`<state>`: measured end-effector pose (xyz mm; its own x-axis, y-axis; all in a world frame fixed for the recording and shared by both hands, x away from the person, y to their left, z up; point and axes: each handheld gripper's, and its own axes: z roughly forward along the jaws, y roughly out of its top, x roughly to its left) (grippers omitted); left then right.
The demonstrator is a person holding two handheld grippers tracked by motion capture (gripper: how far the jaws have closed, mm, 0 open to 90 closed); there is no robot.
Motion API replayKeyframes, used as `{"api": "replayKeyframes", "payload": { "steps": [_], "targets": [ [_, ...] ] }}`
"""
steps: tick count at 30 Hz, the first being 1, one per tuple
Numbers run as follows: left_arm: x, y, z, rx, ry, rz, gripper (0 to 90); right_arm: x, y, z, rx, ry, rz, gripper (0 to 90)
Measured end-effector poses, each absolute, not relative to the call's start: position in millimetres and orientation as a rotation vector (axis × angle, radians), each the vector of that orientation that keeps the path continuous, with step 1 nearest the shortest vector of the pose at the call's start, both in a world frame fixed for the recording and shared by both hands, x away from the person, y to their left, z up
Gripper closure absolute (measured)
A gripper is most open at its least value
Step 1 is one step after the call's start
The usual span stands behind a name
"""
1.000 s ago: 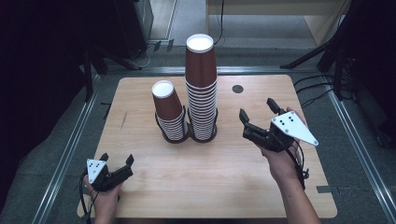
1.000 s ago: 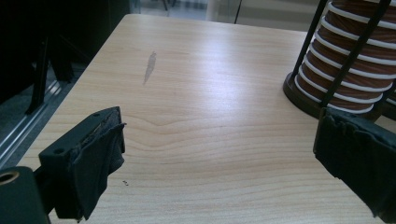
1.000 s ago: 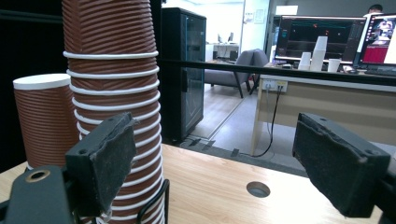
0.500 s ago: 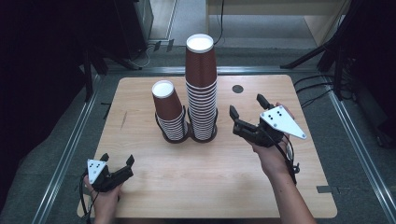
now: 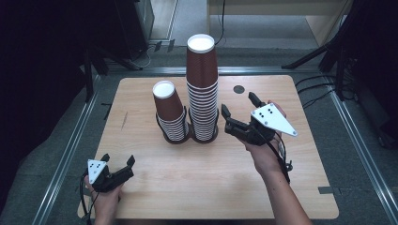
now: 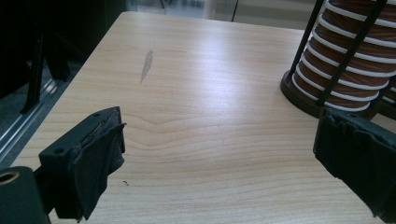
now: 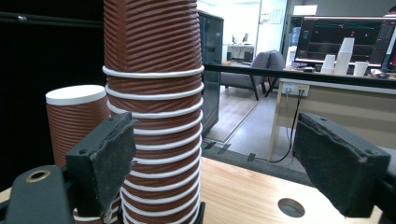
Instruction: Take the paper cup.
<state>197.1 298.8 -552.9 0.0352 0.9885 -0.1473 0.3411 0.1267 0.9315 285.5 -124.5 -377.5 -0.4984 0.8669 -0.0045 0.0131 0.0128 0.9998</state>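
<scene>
The pale wooden table [image 5: 211,187] carries two piles of ribbed brown paper cups with white rims, each standing upright in a black wire holder near the table's middle. The tall stack of brown cups [image 5: 202,89] stands on the right, and the short stack of brown cups [image 5: 170,112] is just beside it on the left, their holders touching or nearly so. The right gripper [image 5: 237,104], with a grey three-cornered plate on top, hovers close to the right of the tall stack and points at it. Its jaws are spread wide with nothing between them. In the right gripper view one black pad overlaps the tall stack [image 7: 154,93] at mid-height while the other stands well clear to the side, so no cup is gripped yet. The left gripper [image 5: 118,159] rests low near the table's front left corner, well apart from the cups, its jaws likewise wide open and empty. Its own view looks across bare wood toward the base of the short stack [image 6: 345,60]. A small dark round hole [image 5: 239,89] lies in the tabletop behind the right gripper. The step in hand looks like the approach to the tall stack. The next move probably calls for bringing the open jaws around a cup's ribbed wall, squarely and level, then closing gently enough not to crush it or tip the pile.
</scene>
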Motion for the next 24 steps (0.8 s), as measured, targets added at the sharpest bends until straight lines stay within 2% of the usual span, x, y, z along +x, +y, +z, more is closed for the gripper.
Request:
{"api": "replayKeyframes", "payload": {
  "steps": [15, 24],
  "targets": [
    [199, 298, -552, 1.378, 1.474, 0.888, 2.4, 285, -121, -359, 0.919, 1.588, 1.599, 13.5],
    [197, 300, -552, 1.355, 1.46, 0.881, 2.4, 292, -101, -348, 0.889, 1.606, 1.631, 10.6]
  ]
}}
